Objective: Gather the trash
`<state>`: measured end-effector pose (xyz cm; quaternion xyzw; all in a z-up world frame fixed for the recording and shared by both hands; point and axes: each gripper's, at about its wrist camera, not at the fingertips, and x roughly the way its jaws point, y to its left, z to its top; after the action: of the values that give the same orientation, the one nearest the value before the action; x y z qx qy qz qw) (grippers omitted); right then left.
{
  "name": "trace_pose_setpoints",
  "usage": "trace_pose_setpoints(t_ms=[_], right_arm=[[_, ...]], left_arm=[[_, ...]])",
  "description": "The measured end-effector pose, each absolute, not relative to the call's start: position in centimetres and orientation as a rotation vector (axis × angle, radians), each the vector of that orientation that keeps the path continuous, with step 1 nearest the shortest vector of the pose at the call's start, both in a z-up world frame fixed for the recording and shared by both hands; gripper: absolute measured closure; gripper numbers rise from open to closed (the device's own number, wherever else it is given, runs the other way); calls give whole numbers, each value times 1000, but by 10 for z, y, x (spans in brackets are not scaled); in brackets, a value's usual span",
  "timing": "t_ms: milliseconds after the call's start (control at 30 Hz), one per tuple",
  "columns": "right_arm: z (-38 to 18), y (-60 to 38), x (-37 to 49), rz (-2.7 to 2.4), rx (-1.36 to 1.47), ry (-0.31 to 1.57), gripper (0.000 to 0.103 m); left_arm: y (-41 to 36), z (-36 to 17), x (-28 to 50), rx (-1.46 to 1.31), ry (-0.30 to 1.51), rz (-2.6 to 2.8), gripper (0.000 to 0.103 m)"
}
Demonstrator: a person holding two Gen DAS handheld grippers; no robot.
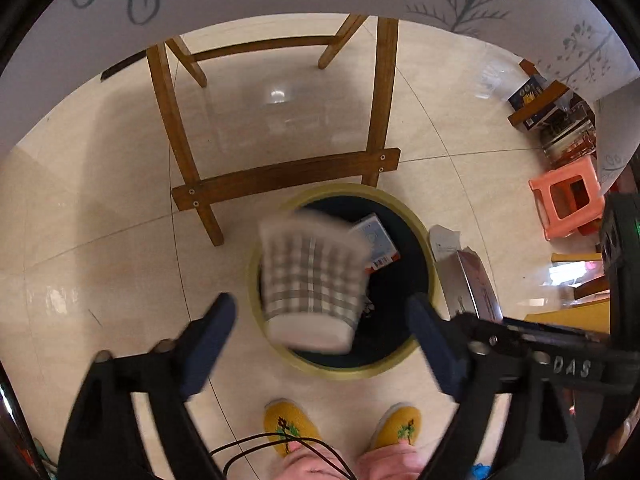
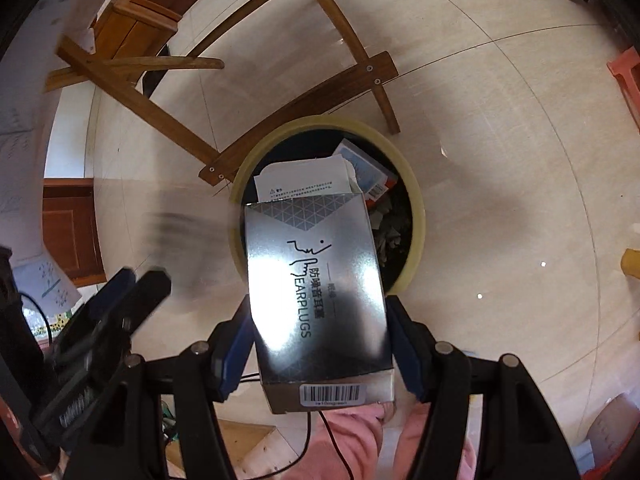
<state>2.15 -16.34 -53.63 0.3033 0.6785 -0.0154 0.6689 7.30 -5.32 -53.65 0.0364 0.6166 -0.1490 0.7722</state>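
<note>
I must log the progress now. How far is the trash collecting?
Done: a blue box and paper scraps lie in the bin. In hand: the left gripper, jaws open, has a blurred plaid cup over the bin; the right gripper holds the silver earplugs box. Left: dropping that box in.

Earplug box (image 2: 320, 304), frame centre: glossy silvery card. Checked cup (image 1: 314, 284): matt paper. Chair (image 1: 276, 176), upper frame: varnished wood. Floor (image 1: 100, 240): polished tile.
</note>
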Motion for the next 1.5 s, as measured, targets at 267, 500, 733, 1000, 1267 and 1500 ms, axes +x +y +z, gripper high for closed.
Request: trace_pose_setpoints(t_ms=[267,500,733,1000,1267,1500], right_arm=[[-543,-165,36,-60,709,1469,29],[-535,-159,38,-26,700,1441,23],[-507,-155,28,-4,649,1431,23],[-434,-149,22,1,514,1406,23],[-349,-144,20,2,452,1374,23],[-281,-152,15,-17,428,1332,23]], left_arm=[[-25,-537,74,78,1305,-291,8],[-11,-512,59,50,1260,-273,8],[-8,-470,52,9,1216,-249,8],[-7,-397,51,-22,1192,-226,8],[-4,-318,48,-33,1162,-196,8],[-4,-255,37,-24,1145,-163,8]])
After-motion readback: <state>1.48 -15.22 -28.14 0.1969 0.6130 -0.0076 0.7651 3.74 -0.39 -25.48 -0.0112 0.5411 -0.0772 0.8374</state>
